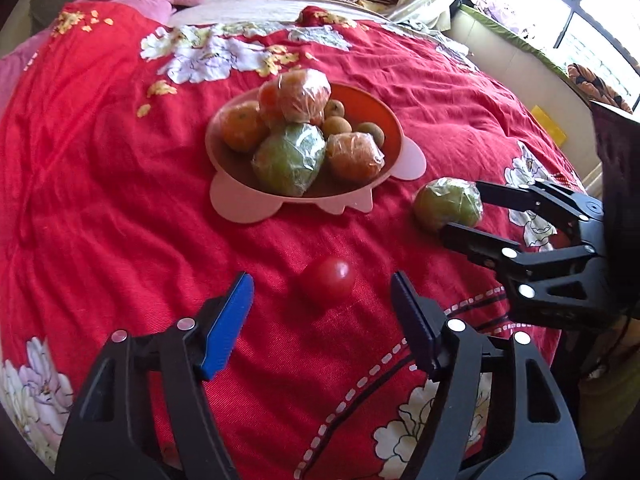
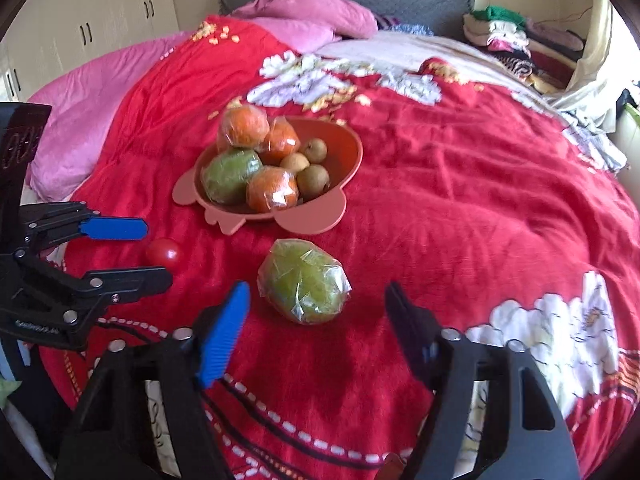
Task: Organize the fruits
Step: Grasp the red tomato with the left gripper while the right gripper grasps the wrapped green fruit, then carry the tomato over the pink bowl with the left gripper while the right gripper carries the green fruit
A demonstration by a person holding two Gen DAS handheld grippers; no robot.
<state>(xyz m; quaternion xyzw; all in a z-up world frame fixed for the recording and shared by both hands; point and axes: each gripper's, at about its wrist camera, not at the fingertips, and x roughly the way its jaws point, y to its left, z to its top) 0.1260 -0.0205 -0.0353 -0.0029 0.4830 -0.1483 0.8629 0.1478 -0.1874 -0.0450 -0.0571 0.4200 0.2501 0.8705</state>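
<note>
A small red tomato [image 1: 328, 284] lies on the red quilt just ahead of my left gripper [image 1: 322, 280], whose blue-padded jaws stand apart on either side of it without touching. A green fruit in clear wrap [image 2: 304, 282] lies in front of my right gripper [image 2: 315, 289]. That gripper is open too, its tips flanking the fruit's near end. Behind both, a pink bowl [image 1: 240, 208] holds wrapped oranges, a green wrapped fruit and small brown fruits. The right wrist view also shows the left gripper [image 2: 158, 252] at the tomato [image 2: 164, 254].
The red flowered quilt [image 2: 460, 208] covers a bed and is wrinkled and soft. Pink pillows [image 2: 312, 8] lie at the headboard and folded clothes [image 2: 504, 40] are piled at the far right. A window and a ledge [image 1: 520, 44] stand beyond the bed's right edge.
</note>
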